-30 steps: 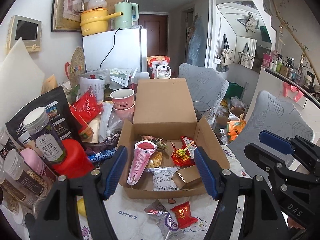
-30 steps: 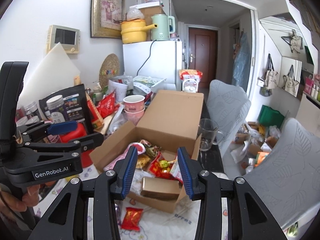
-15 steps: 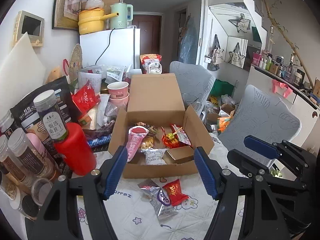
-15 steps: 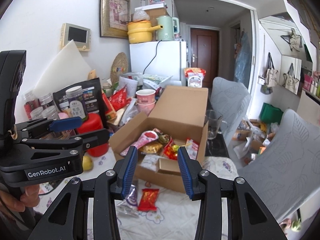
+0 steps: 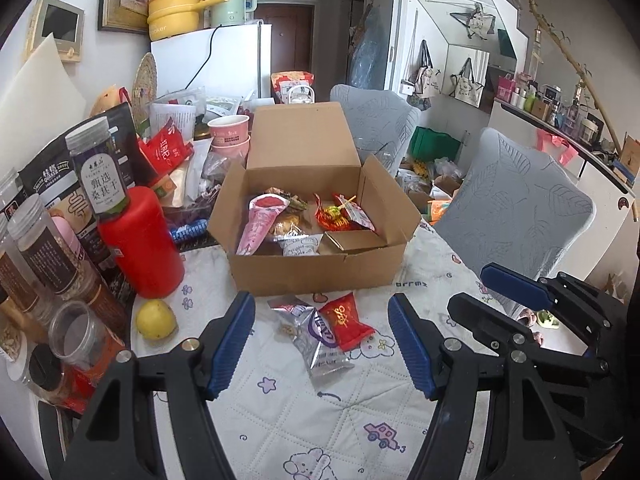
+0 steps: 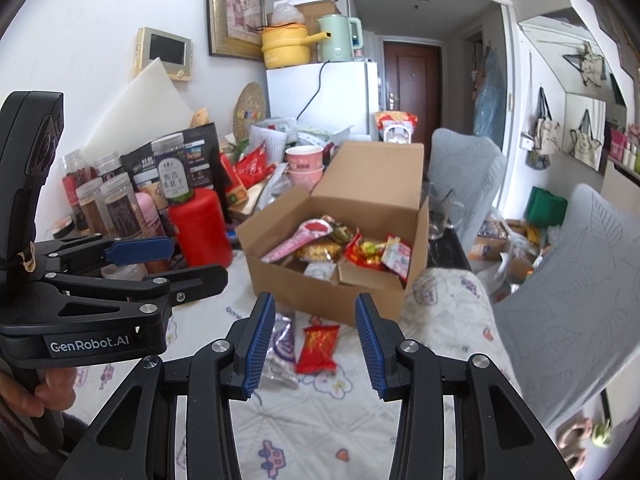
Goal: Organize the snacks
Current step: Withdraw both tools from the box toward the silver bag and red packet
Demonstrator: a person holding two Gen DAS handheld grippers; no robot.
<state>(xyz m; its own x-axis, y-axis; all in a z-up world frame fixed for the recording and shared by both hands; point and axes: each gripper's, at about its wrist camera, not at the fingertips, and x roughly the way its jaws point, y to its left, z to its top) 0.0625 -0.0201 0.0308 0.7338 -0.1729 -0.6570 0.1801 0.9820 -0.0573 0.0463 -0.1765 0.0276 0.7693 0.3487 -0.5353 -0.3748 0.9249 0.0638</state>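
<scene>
Since the red packet (image 5: 346, 321) beside the cardboard box (image 5: 316, 272) looks light and crinkly, I pinch its flat middle; left gripper (image 5: 321, 344) and right gripper (image 6: 315, 346) stand wide, empty.

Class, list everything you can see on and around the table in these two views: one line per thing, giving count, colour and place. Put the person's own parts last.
cardboard box: one, brown, open, mid-table, snacks inside
red snack packet: one, red, on the cloth before the box
silver snack packet: one, silver and purple, touching the red packet's left side
pink cone wrapper: one, pink, inside the box, left
lemon: one, yellow, left of the packets
red bottle: one, red, left of the box
pink cups: two stacked, behind the box
left claw: one, black with blue pads, open
right claw: one, black with blue pads, open
</scene>
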